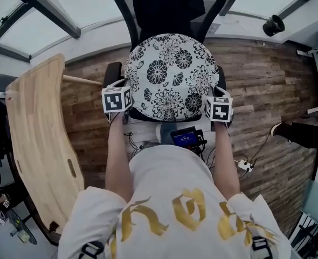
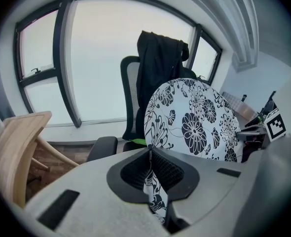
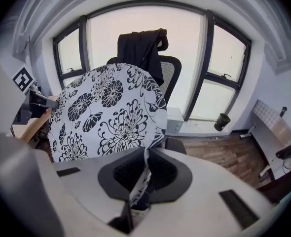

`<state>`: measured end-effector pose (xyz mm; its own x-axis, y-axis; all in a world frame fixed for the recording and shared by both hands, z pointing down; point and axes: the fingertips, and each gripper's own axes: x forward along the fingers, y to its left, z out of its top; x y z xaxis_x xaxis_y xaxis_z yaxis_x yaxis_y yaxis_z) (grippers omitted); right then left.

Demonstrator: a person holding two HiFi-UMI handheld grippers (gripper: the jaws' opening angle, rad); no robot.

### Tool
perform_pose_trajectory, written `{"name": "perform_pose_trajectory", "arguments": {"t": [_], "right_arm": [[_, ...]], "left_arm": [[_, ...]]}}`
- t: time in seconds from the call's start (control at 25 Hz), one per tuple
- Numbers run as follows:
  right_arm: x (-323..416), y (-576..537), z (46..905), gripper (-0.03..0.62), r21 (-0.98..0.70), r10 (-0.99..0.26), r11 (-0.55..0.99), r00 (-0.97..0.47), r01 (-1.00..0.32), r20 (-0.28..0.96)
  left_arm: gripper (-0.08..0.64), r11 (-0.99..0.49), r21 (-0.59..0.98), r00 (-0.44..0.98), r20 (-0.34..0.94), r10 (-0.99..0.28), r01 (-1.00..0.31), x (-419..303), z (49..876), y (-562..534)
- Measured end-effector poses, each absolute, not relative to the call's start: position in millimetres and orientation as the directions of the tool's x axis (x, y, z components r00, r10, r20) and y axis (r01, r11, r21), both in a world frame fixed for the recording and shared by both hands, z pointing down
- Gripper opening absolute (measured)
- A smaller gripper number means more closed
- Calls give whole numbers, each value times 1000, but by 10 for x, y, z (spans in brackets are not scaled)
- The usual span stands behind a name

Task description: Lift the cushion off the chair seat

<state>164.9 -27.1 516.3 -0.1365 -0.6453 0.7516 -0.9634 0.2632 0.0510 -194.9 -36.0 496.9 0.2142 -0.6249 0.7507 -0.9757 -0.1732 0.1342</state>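
The round cushion [image 1: 170, 74], white with black flowers, is held up above the seat of the black office chair [image 1: 167, 4], tilted toward the backrest. My left gripper [image 1: 118, 102] is shut on its near left edge. My right gripper [image 1: 218, 109] is shut on its near right edge. In the left gripper view the cushion [image 2: 192, 120] rises ahead and a fold of its cloth is pinched in the left gripper [image 2: 153, 181]. In the right gripper view the cushion [image 3: 108, 112] stands to the left and its edge is clamped in the right gripper [image 3: 140, 181].
A dark jacket [image 2: 160, 58] hangs over the chair's backrest. A curved wooden board [image 1: 37, 139] stands at the left. The chair's armrests [image 2: 102, 146] flank the seat. Cables and a small screen device [image 1: 185, 137] lie on the wood floor near my body. Windows lie behind the chair.
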Motion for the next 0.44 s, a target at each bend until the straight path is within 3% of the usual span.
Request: {"name": "perform_pose_trajectory", "arguments": {"t": [0.44], "right_arm": [[1565,-371,5288,31,33,-619,282,-155,-959,770]], "left_arm": [[20,-159,134,204,765,-611,-978,-2044,5034,-385]]}}
